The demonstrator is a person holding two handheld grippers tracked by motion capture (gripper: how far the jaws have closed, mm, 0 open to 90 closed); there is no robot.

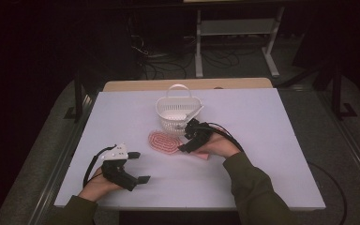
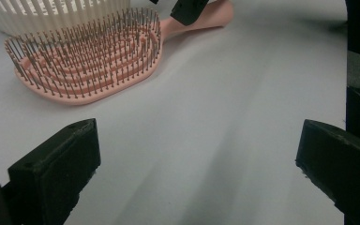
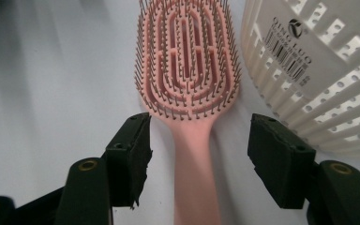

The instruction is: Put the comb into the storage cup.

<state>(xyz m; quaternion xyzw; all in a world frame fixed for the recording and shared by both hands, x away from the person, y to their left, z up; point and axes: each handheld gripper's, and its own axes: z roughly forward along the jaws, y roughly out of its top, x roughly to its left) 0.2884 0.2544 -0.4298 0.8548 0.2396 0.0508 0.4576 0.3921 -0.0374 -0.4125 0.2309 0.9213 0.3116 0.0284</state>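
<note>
In the high view, a white rectangular table top (image 1: 262, 140) is seen under dim light, its surroundings lost in darkness. A white perforated plastic basket with a hoop handle (image 1: 178, 111) stands near the centre, and something pale lies inside it that cannot be identified. At about 7 o'clock from the basket, just beside its base, a pink oval plastic hairbrush (image 1: 164, 141) lies bristles up. Its handle is largely hidden by the right gripper (image 1: 186, 148), whose jaws are lowered over it; the right hand (image 1: 218, 146) is partly covered by the tool. At 8 o'clock from the brush, well apart from it, the left gripper (image 1: 139, 166) is held with its jaws spread wide and nothing between them.

In the left gripper view, both black jaws are set far apart over bare table. The brush is seen at 11 o'clock, its handle end cut off by a black jaw tip of the other gripper; the basket is cropped by the top edge.

In the right gripper view, the jaws stand apart on either side of the pink handle without touching it. The brush's far end is cut off, and the basket wall, bearing a barcode label (image 3: 286, 51), sits at 2 o'clock.
</note>
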